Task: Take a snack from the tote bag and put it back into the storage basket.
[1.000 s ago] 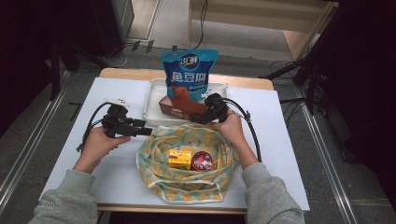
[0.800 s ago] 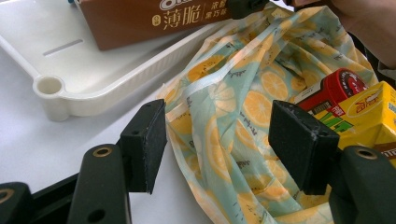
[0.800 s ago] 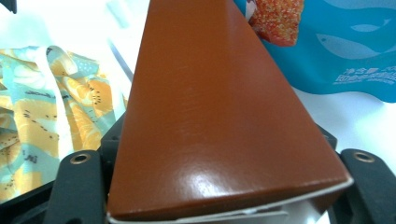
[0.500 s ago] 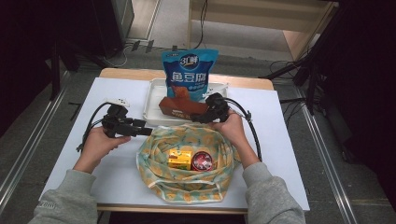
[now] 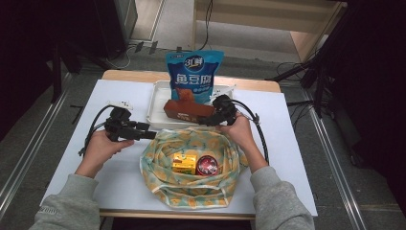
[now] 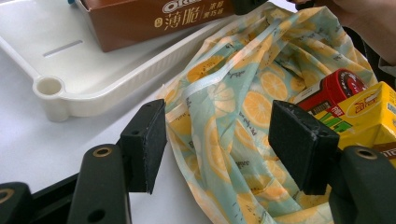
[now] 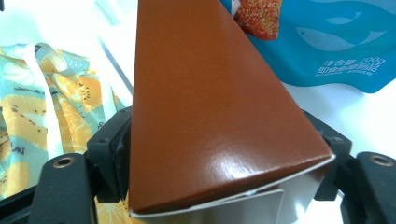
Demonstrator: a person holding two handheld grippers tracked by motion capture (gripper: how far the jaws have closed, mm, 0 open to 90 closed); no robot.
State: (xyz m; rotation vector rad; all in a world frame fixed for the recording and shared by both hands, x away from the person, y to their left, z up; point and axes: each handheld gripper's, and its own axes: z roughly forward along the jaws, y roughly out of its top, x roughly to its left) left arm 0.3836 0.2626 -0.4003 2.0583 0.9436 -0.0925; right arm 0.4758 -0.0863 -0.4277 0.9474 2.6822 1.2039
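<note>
The brown cookie box (image 5: 187, 110) lies in the white tray (image 5: 155, 103), one end between the right tool's (image 5: 214, 116) jaws, which have just been opening; whether the pads press it I cannot tell. The left tool (image 5: 146, 134) gapes empty beside the orange-print bag (image 5: 191, 184) on the tabletop (image 5: 119, 182).

Glossy brown cardboard box (image 7: 210, 107)

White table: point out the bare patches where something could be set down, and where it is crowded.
Free: the table left of the fabric bag, and its right side past the right hand. Crowded: the middle, with white tray, brown box and blue pouch.
</note>
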